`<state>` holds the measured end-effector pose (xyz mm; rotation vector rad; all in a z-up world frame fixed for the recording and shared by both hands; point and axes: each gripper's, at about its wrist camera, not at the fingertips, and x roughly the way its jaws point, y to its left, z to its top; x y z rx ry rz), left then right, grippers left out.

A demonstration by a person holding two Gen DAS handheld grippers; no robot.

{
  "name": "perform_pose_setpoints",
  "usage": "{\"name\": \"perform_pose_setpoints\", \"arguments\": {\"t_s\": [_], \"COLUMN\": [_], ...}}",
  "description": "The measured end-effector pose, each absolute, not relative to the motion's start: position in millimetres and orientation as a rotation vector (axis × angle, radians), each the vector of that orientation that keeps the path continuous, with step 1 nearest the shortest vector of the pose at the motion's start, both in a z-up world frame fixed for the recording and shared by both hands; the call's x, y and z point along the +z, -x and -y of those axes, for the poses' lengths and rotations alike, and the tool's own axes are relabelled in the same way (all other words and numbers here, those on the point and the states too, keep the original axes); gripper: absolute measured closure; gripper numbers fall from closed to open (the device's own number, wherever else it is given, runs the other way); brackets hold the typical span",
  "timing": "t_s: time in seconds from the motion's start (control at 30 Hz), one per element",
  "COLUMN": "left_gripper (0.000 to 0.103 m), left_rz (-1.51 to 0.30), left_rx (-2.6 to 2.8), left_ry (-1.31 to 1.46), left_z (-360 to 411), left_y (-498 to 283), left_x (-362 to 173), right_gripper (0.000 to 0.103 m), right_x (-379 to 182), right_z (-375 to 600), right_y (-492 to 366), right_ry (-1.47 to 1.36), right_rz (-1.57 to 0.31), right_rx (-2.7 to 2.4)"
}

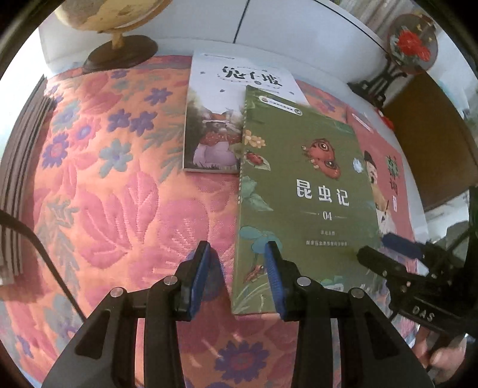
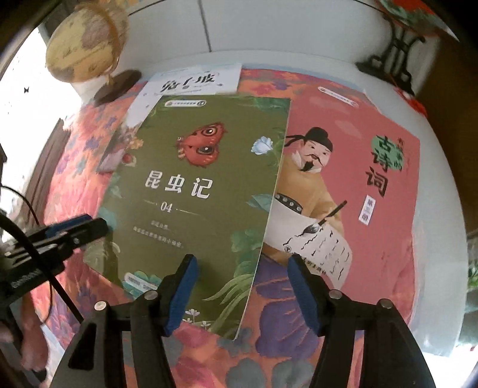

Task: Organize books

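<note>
Three books lie on a floral cloth [image 1: 104,179]. A green book with a red butterfly [image 1: 307,185] [image 2: 194,194] rests on top. It overlaps a white fox book [image 1: 215,119] [image 2: 194,80] behind it and a pink poet book [image 1: 385,179] [image 2: 343,179] to its right. My left gripper [image 1: 237,253] stands open astride the green book's left edge, one pad over the cover and one over the cloth. My right gripper [image 2: 242,262] stands open astride its lower right edge. Neither pair of pads presses on the book. Each gripper shows in the other's view [image 1: 379,247] [image 2: 89,223].
A globe on a dark base [image 1: 113,18] [image 2: 83,44] stands at the back left. A round red-flower ornament on a black stand [image 1: 412,44] is at the back right. A black cable [image 1: 44,253] crosses the cloth at left. A hand [image 1: 442,355] holds the right gripper.
</note>
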<state>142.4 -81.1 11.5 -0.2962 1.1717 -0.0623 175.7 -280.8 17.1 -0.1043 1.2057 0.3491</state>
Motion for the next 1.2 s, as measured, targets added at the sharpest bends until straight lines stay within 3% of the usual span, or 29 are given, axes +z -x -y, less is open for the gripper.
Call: {"name": "perform_pose_setpoints", "arguments": {"t_s": [0.23,0.4,0.53,0.6,0.67,0.73,0.77,0.83,0.9,1.03,1.07,1.13,1.17,1.2], "left_gripper": [0.069,0.069,0.069,0.069,0.073,0.088,0.089,0.090,0.090,0.090,0.090,0.092,0.092,0.092], "left_rz": [-1.192,-1.078,-1.113,-1.145,-1.182,-1.190,-1.183,-1.168,-1.155,-1.167,-1.174,-1.193,-1.206,-1.220], "left_rx": [-0.105,-0.321,-0.421,-0.408,-0.377,-0.351,-0.359,-0.394,-0.460,-0.549,-0.551,-0.545,-0.531,-0.497], "left_ry": [0.273,0.575,0.753,0.709,0.625,0.624,0.668,0.757,0.863,1.057,1.076,1.100,1.097,1.051], "left_z": [90,65,64,76,94,99,97,88,78,66,65,62,61,62], "left_y": [-146,-132,-142,-147,-149,-149,-149,-151,-153,-154,-152,-148,-146,-144], "left_x": [15,48,37,27,16,12,11,16,20,12,10,3,1,2], "right_gripper": [0.043,0.043,0.038,0.037,0.037,0.037,0.037,0.033,0.017,0.013,0.016,0.043,0.062,0.068], "right_x": [10,6,1,2,4,5,6,5,1,-14,-19,-24,-26,-27], "right_z": [280,313,326,325,319,314,312,315,326,350,355,357,358,359], "right_y": [-154,-156,-156,-153,-150,-150,-153,-159,-165,-178,-180,-184,-185,-185], "right_ry": [-0.050,-0.263,-0.379,-0.364,-0.321,-0.288,-0.280,-0.306,-0.426,-0.706,-0.770,-0.851,-0.880,-0.861], "right_rz": [-1.219,-1.219,-1.228,-1.217,-1.207,-1.210,-1.221,-1.245,-1.283,-1.303,-1.300,-1.293,-1.293,-1.299], "right_rx": [0.447,0.481,0.507,0.498,0.495,0.497,0.501,0.523,0.559,0.611,0.615,0.625,0.631,0.608]}}
